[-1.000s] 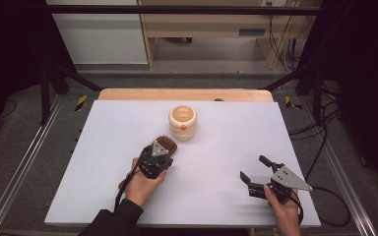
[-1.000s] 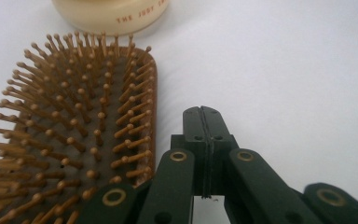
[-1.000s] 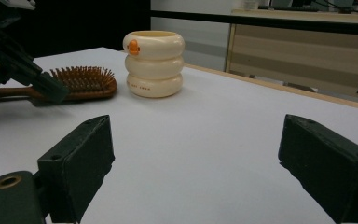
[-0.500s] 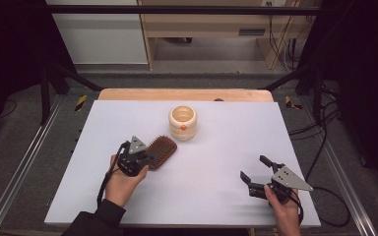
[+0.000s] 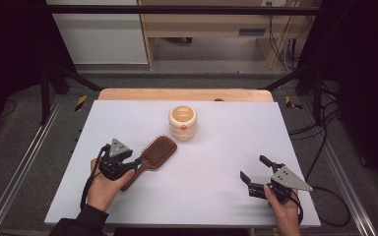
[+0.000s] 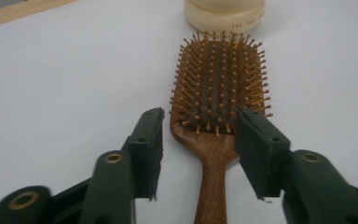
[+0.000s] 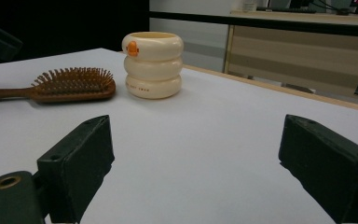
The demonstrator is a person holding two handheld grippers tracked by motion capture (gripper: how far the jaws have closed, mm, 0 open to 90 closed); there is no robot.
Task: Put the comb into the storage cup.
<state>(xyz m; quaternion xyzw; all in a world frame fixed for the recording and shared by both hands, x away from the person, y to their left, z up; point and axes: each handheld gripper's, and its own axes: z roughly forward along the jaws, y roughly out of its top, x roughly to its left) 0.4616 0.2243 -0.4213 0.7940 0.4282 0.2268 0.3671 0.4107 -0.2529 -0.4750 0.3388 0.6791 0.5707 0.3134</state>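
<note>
Two grippers: left gripper, jaws wide astride the hairbrush neck, should close squarely there; right gripper wide, idle.

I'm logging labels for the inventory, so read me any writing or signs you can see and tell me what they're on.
Cup: a short line of small brown print near its base, also seen in the left gripper view, too blurred to read.
Cup: an orange round mark near the rim, no words legible.
Hairbrush: no writing seen.

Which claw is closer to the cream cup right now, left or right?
Left. The left claw sits at the hairbrush handle, the brush head reaching near the cream cup. The right claw is farther off, near the table's front right corner.
</note>
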